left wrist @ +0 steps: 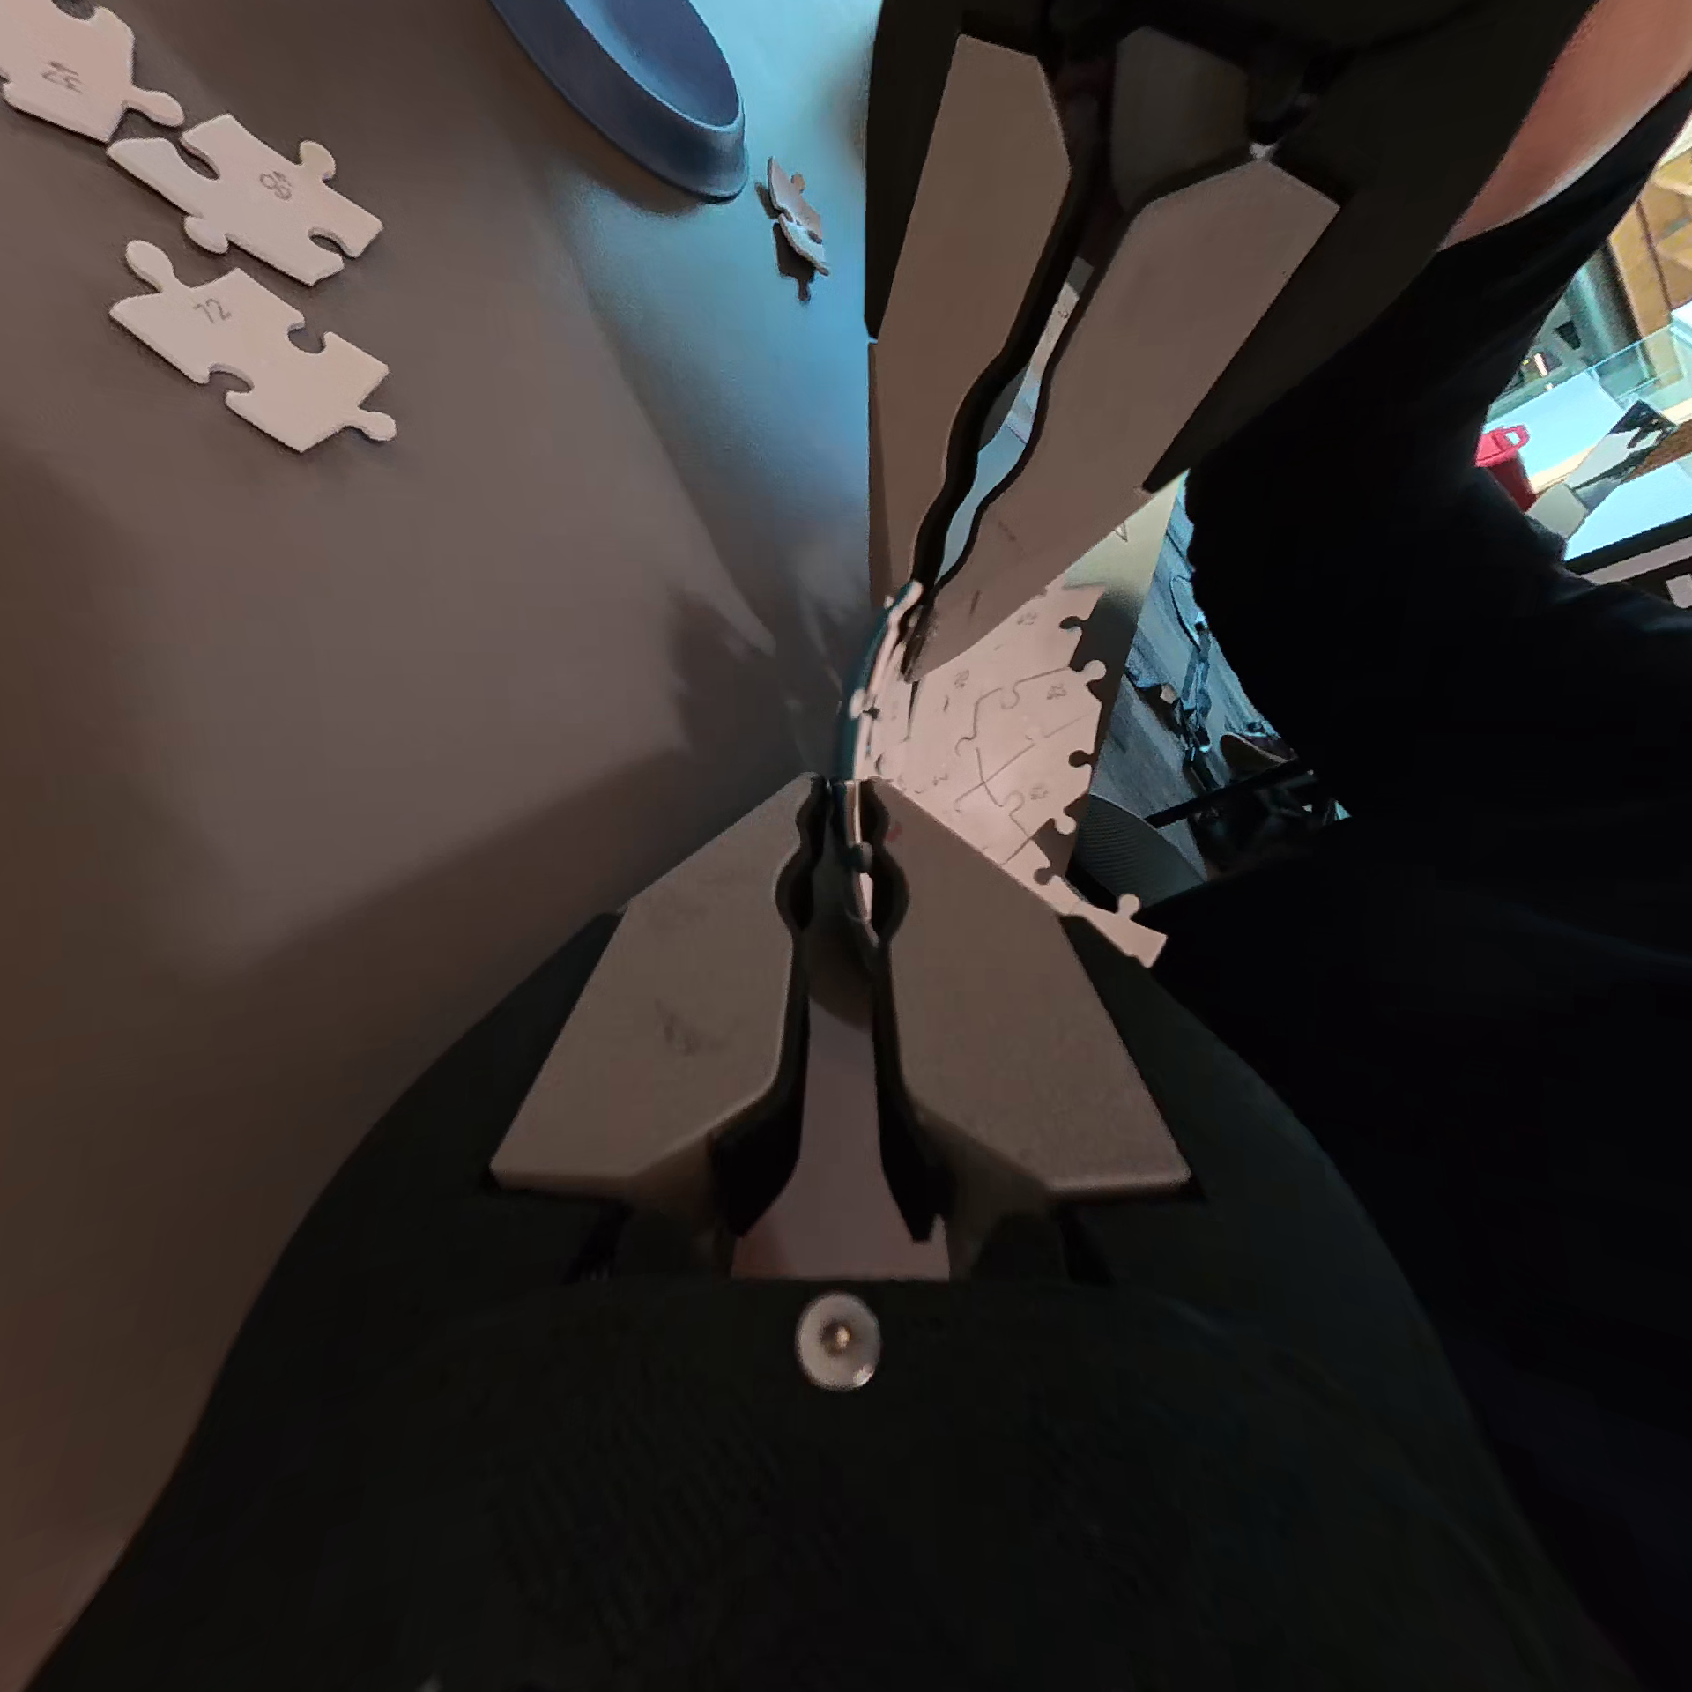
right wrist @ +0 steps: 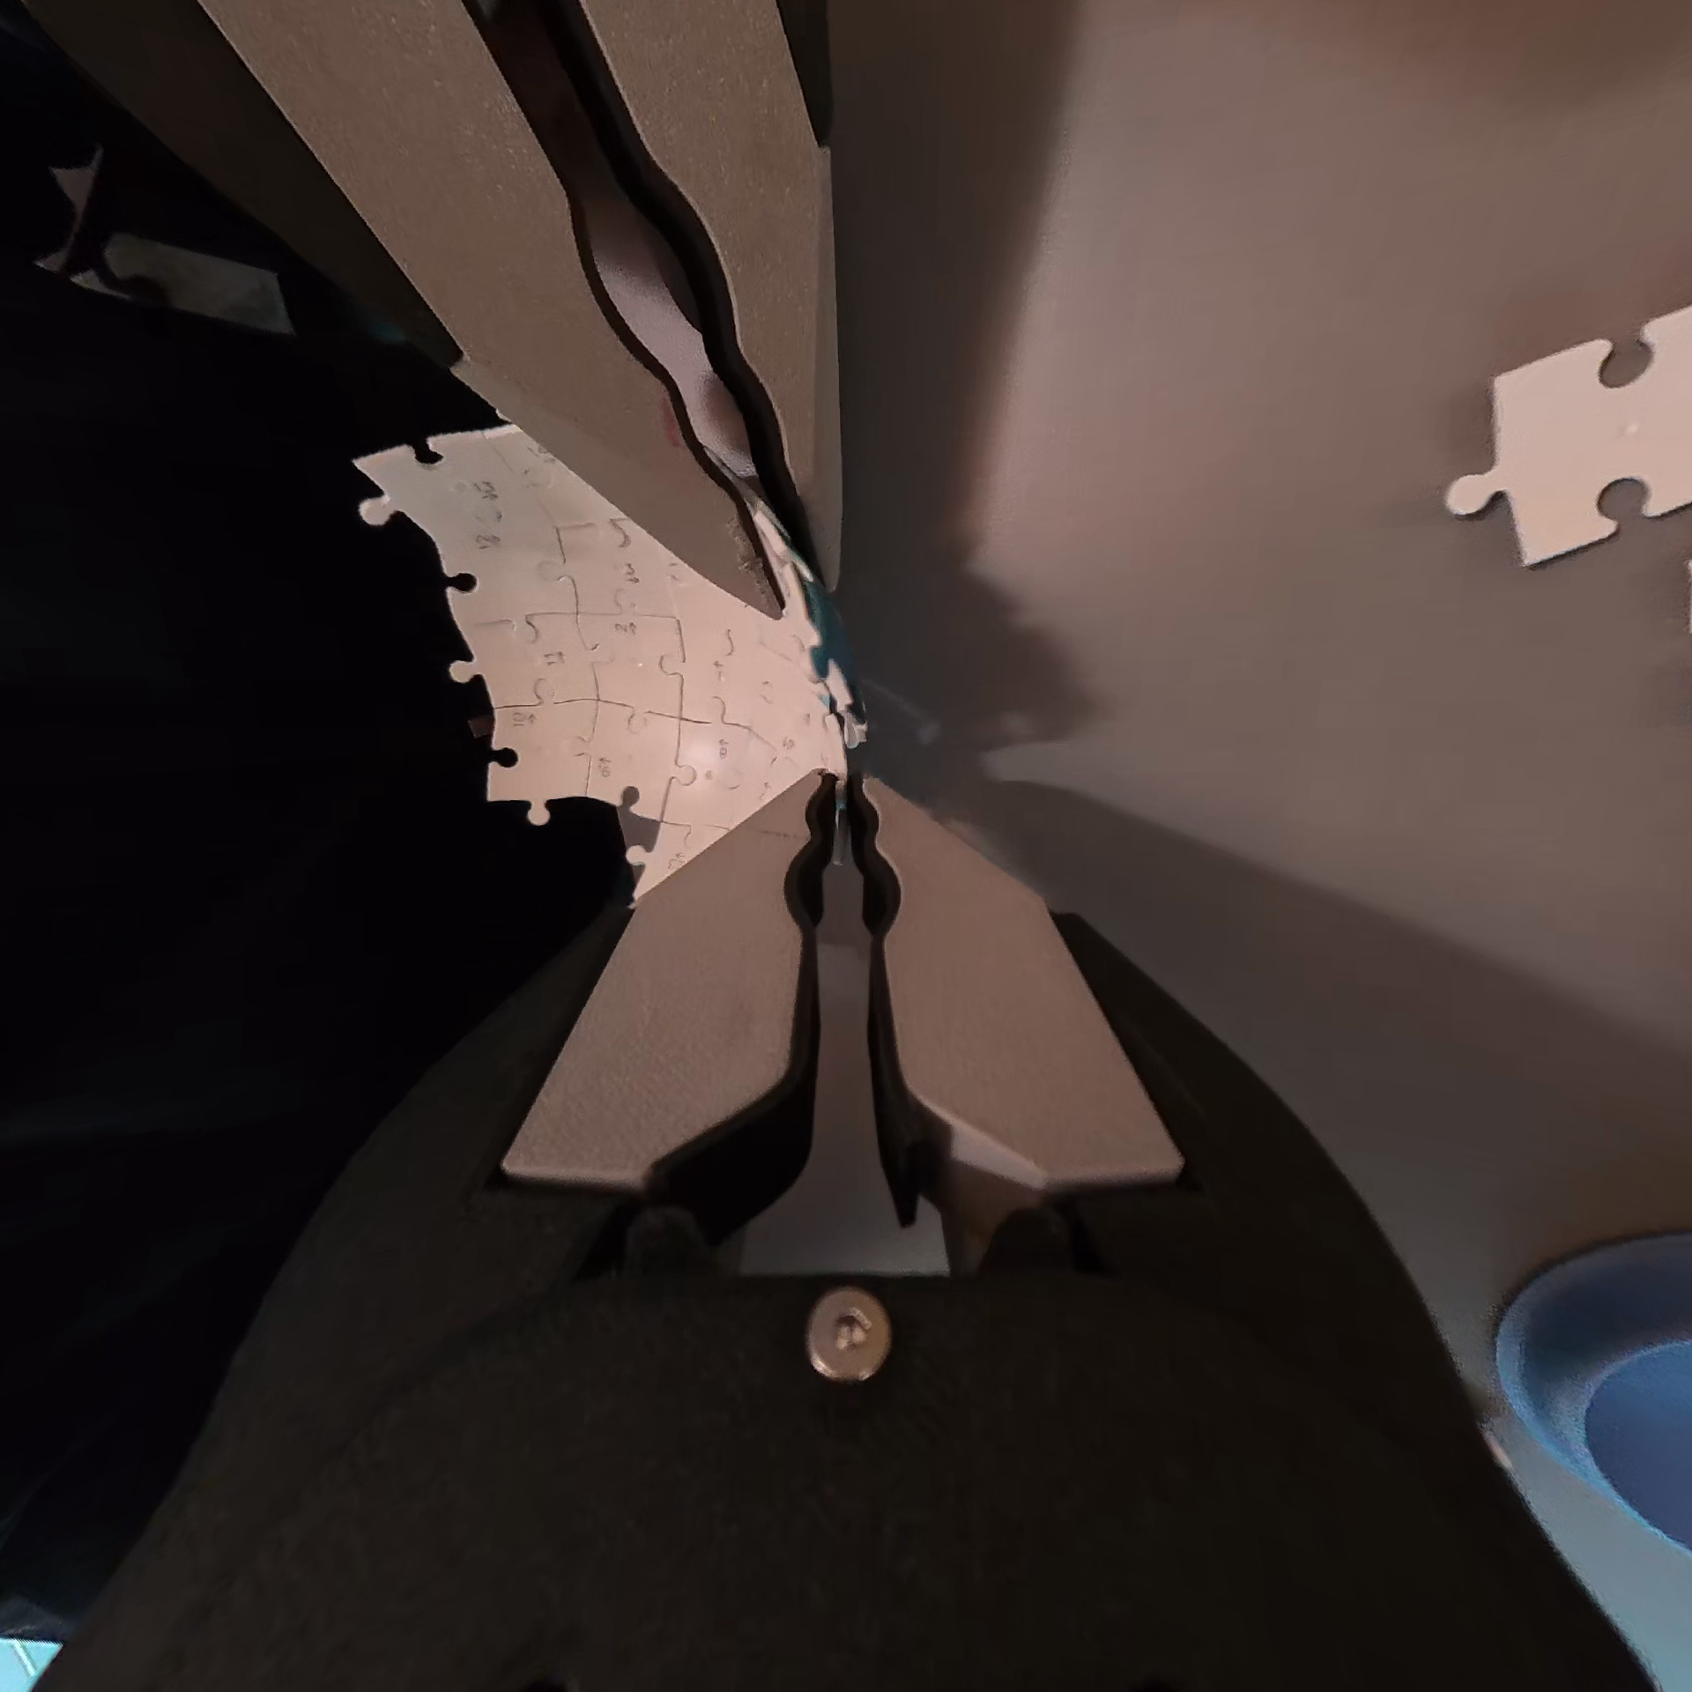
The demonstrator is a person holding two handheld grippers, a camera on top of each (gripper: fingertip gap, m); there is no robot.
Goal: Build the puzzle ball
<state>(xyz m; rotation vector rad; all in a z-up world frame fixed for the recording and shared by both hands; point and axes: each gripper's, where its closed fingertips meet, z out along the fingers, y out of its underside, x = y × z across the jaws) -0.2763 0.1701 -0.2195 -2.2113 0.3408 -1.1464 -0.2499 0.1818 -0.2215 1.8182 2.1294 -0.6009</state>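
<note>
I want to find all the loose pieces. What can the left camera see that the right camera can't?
Only the left wrist view shows three loose white pieces lying together on the table, a small piece beside the blue bowl, and a person's arm.

Only the right wrist view shows one loose white piece on its far right.

Both show the curved puzzle shell, pinched at its edge by the left gripper and the right gripper, plus the bowl.

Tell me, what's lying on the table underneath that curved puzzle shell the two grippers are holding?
Under the puzzle shell only its shadow shows on the grey table. Loose pieces and a blue bowl lie off to the side. The grippers hide the rest.
</note>
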